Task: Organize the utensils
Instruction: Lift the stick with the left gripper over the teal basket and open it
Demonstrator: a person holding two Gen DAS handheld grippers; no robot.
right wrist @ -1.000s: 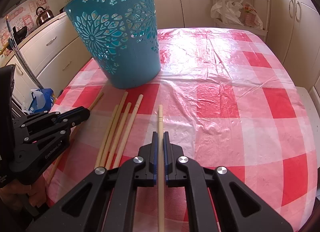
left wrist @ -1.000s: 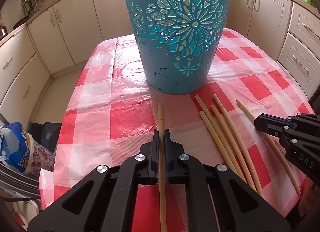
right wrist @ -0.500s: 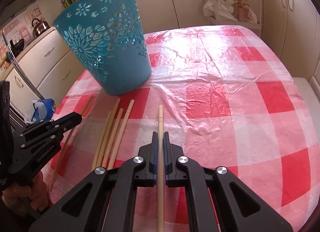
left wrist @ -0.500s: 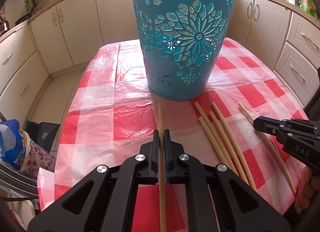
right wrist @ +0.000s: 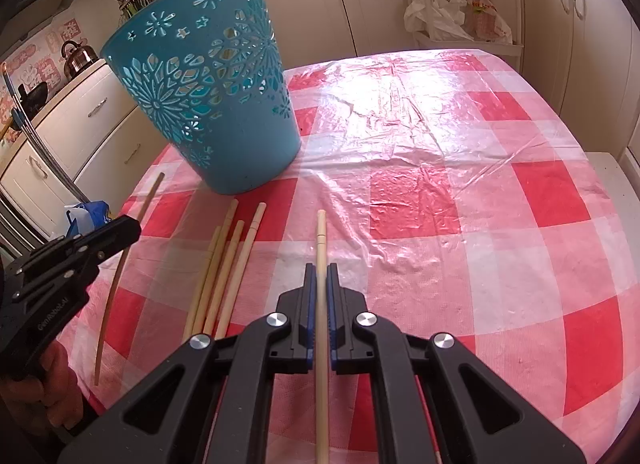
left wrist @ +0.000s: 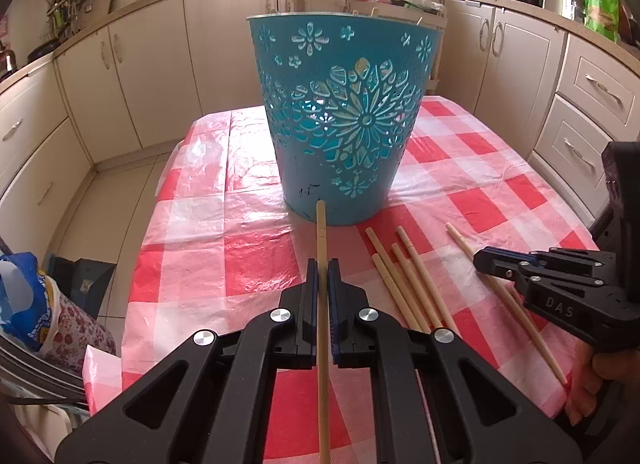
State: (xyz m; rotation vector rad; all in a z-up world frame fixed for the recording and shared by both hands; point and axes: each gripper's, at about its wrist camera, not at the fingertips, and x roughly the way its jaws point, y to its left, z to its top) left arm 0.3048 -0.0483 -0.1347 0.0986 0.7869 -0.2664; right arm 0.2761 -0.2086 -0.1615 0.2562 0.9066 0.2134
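Left wrist view, your left hand-held gripper (left wrist: pixel 323 272) is pinching a chopstick (left wrist: pixel 322 248) facing the basket (left wrist: pixel 340 120), your right hand-held gripper (right wrist: pixel 320 276) is pinching another stick (right wrist: pixel 321 248), four sticks (right wrist: pixel 224 264) are lying on the bench (right wrist: pixel 440 168).

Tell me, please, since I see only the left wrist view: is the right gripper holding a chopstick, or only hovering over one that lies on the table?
Observer: It is holding one. In the right wrist view, the right gripper has its jaws shut on a chopstick, and the tip sticks out in front of them.
Operator: Thank you. What stands on the counter to the left of the basket in that view?
Observer: A metal kettle stands on that counter.
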